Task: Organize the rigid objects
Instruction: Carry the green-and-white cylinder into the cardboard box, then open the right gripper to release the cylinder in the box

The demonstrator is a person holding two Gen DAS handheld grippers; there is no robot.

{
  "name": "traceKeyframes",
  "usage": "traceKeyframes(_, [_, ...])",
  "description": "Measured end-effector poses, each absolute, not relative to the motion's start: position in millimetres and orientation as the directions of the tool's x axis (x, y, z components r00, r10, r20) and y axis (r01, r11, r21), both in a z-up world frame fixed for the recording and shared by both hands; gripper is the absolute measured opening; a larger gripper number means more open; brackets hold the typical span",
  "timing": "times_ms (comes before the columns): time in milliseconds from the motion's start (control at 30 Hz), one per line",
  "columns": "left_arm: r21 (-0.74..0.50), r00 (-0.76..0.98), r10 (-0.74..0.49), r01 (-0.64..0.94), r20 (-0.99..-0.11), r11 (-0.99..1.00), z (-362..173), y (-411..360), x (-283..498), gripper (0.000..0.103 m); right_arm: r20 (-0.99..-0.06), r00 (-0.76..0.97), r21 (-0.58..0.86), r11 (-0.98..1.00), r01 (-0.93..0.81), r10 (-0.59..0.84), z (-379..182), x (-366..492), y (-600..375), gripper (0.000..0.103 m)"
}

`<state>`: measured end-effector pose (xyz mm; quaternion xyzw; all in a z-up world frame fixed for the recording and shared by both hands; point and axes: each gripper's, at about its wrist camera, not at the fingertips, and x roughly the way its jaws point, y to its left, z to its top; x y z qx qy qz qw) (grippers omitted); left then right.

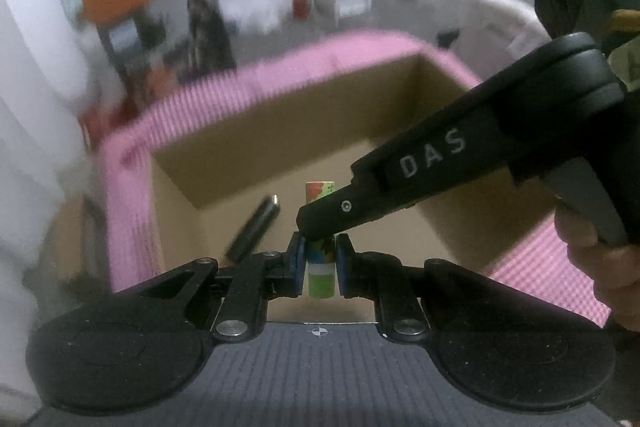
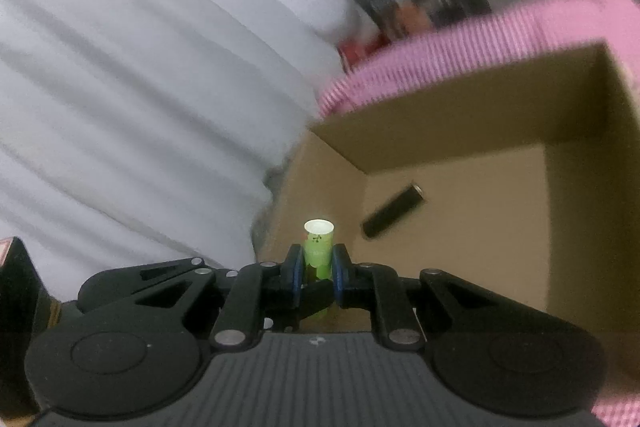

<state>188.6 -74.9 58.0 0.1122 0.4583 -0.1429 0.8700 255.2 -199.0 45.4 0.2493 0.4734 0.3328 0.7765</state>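
The small green cylindrical tube with a printed paper label (image 1: 320, 267) sits pinched between the blue pads of the left hand-held gripper (image 1: 319, 259), its length running straight out ahead of the jaws. From the side, the right hand-held gripper (image 1: 316, 227) crosses over it, and in the right wrist view the same green tube (image 2: 318, 245) is also pinched between that gripper's (image 2: 316, 269) pads, its pale flat end pointing away. So both are pressed together on the one tube, the left nearer one end, the right further along.

Ahead of and below both lies the open brown cardboard box with a pink striped rim (image 1: 132, 163); on its floor, just beyond the left fingertips, rests a slim black cylindrical stick (image 1: 256, 227).

The tube looks light and stiff (probably a lip balm or glue stick), with a smooth, likely slippery label. Its round body could roll or twist between flat pads, so a hold across the middle, square to its length, seems safest. A two-part body may pull apart if the grippers draw away from each other.
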Motion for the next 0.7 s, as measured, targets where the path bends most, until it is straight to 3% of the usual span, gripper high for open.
traceKeyframes(167, [0.025,0.403,-0.116,0.326,-0.908,0.945,27.9,-64.7,232.0,0.015,-0.693,0.224,0.645,0.728,-0.233,0.685,6.4,300.9,-175.6,0.017])
traceKeyframes(333, [0.047,0.372,-0.064,0.281,-0.926,0.959,17.8,-50.6,245.0,0.016,-0.757,0.110,0.617,0.761,-0.201,0.644,-26.1,341.7,-151.7,0.017])
traceKeyframes(700, [0.041,0.425,-0.074,0.255,-0.902,0.966,40.4,-37.1,240.7,0.024,-0.758,0.095,0.618,0.756,-0.214,0.646,-32.1,373.3,-127.2,0.020])
